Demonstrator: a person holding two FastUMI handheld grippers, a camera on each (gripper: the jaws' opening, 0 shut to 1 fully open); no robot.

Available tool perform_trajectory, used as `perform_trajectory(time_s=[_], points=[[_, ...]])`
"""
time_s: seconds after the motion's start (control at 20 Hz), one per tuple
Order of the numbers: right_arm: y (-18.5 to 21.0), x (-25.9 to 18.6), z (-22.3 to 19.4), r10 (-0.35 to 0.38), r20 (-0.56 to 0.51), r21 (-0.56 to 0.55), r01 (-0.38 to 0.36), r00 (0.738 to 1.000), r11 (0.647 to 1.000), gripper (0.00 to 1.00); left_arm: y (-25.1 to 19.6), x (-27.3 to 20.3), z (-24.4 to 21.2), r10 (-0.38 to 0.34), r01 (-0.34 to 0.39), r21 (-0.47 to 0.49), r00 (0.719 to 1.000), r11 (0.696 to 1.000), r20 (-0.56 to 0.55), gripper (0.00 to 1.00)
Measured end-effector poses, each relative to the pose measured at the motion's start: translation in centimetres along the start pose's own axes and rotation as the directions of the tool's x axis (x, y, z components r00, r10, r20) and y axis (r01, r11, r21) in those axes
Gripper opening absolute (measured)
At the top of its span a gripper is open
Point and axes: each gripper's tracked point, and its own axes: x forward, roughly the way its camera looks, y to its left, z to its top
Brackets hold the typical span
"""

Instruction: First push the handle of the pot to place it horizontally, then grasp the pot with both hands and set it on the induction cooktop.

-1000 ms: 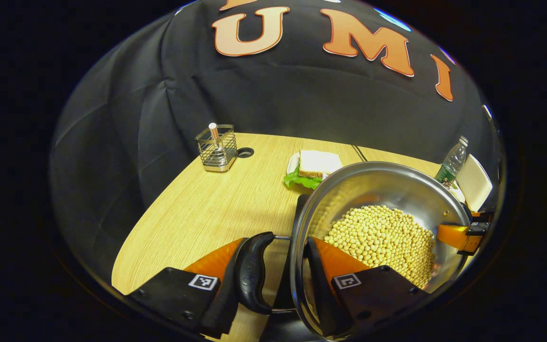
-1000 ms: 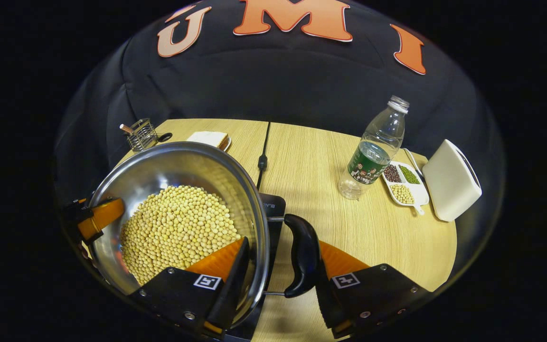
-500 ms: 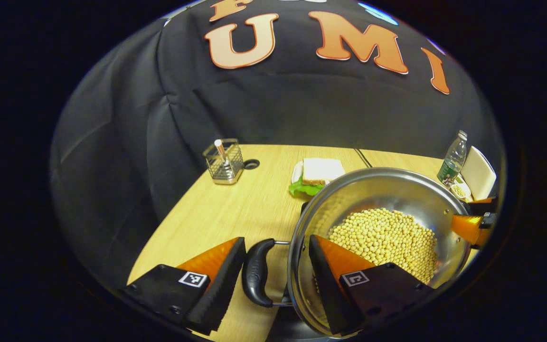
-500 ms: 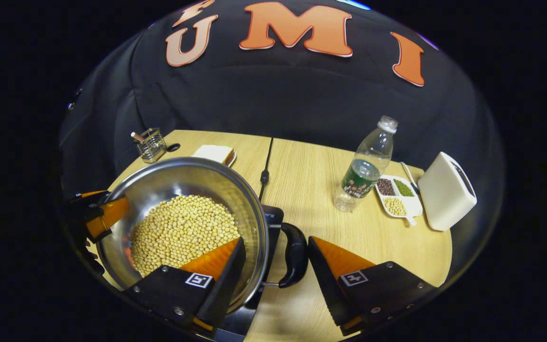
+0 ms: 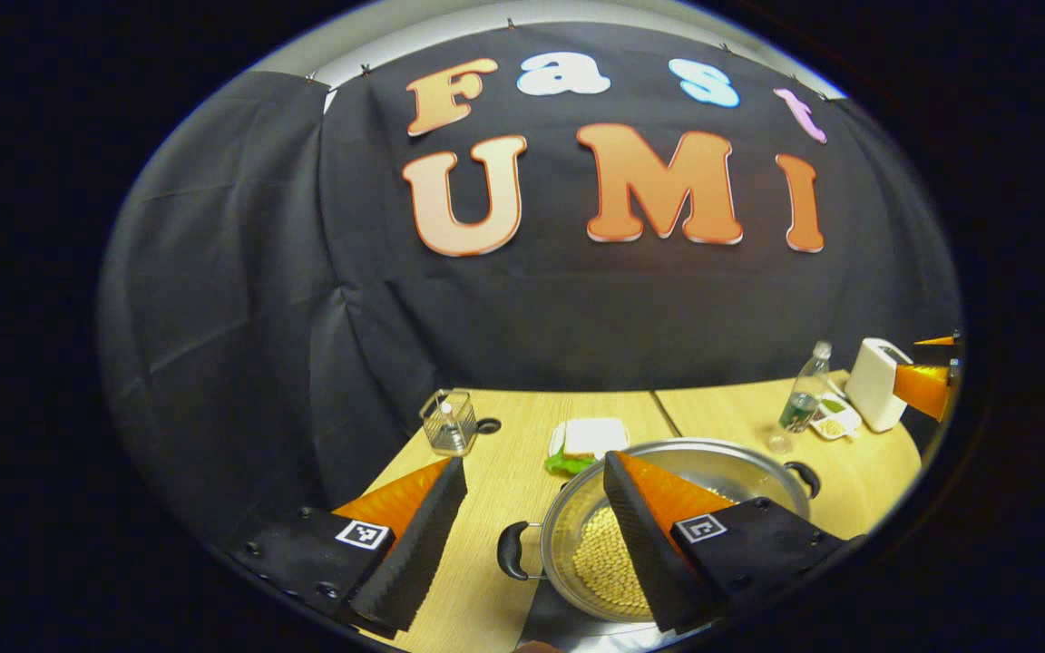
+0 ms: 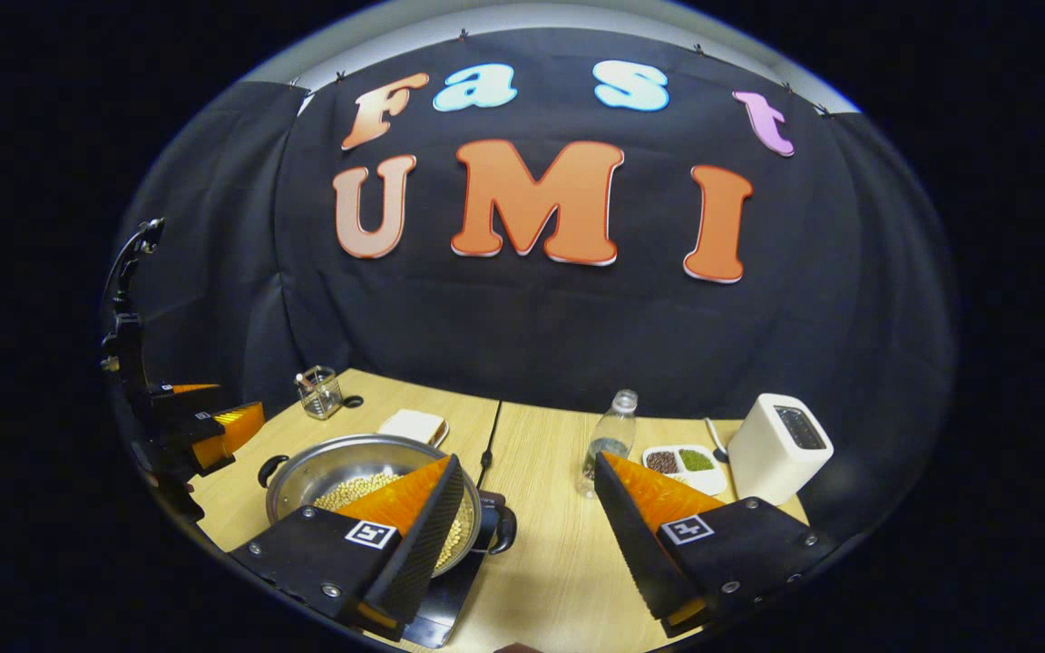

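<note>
L gripper [image 5: 532,526]: jaws standing wide, gripping nothing, hovering above pot.
R gripper [image 6: 522,521]: jaws gaping wide, nothing between.
Pot [image 6: 332,467]: full of beans, sitting on cooktop [image 6: 445,617], handles at 3 & 9 o'clock.
Bench [image 6: 541,562]: carrying bottle [image 6: 609,440] & toaster [image 6: 776,449] at pot's 3 o'clock.

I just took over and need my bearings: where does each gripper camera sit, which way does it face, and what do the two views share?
Left gripper view: rides the left gripper, raised over the table's left side, facing the wall; own open fingers frame the pot.
Right gripper view: rides the right gripper, right of the pot, facing the wall; own open fingers show.
Shared: pot, bottle, toaster, sandwich.
</note>
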Motion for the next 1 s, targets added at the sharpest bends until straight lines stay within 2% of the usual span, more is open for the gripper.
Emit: perform_trajectory(time_s=[0.15,0.3,0.35,0.4,0.45,0.5,0.6,0.65,0.75,1.0], points=[[-2.9,-4.9,4.9,-0.036,0.122,-0.026,0.039,0.992,0.999,0.93,0.0,-3.6,4.7,-0.029,0.029,-0.005,0.995,1.000,0.093,0.99],[-5.7,-9.7,8.9,-0.056,0.216,-0.024,0.063,0.975,0.998,0.94,0.9,-7.6,10.1,-0.027,0.027,0.001,0.981,1.000,0.190,0.98],[-6.5,-11.2,10.2,-0.053,0.251,-0.021,0.060,0.966,0.998,0.94,1.1,-9.1,11.6,-0.023,0.022,0.009,0.976,1.000,0.218,0.92],[-6.9,-12.9,11.7,-0.055,0.284,-0.017,0.063,0.957,0.998,0.95,1.5,-10.4,13.0,-0.015,0.010,0.020,0.970,1.000,0.243,1.00],[-8.1,-14.6,12.9,-0.066,0.313,-0.013,0.074,0.948,0.997,0.94,1.4,-12.1,14.5,-0.011,0.003,0.030,0.961,1.000,0.275,1.00],[-9.2,-16.2,14.1,-0.078,0.344,-0.006,0.086,0.936,0.996,0.95,1.6,-13.6,16.2,-0.006,-0.004,0.031,0.951,1.000,0.309,0.92],[-11.2,-19.1,16.5,-0.106,0.401,0.012,0.110,0.910,0.994,0.98,1.9,-16.5,19.6,0.000,-0.004,0.009,0.928,1.000,0.372,1.00],[-12.3,-20.2,17.7,-0.116,0.425,0.020,0.119,0.898,0.993,0.98,2.1,-18.3,20.6,-0.003,0.003,0.000,0.919,1.000,0.393,1.00],[-14.2,-22.8,18.7,-0.132,0.461,0.037,0.130,0.877,0.991,0.94,2.5,-20.8,22.3,-0.009,0.018,-0.017,0.910,1.000,0.414,1.00],[-17.6,-27.4,20.4,-0.174,0.531,0.063,0.166,0.829,0.984,0.97,4.6,-26.3,26.9,0.023,0.012,-0.067,0.865,0.998,0.502,1.00]])
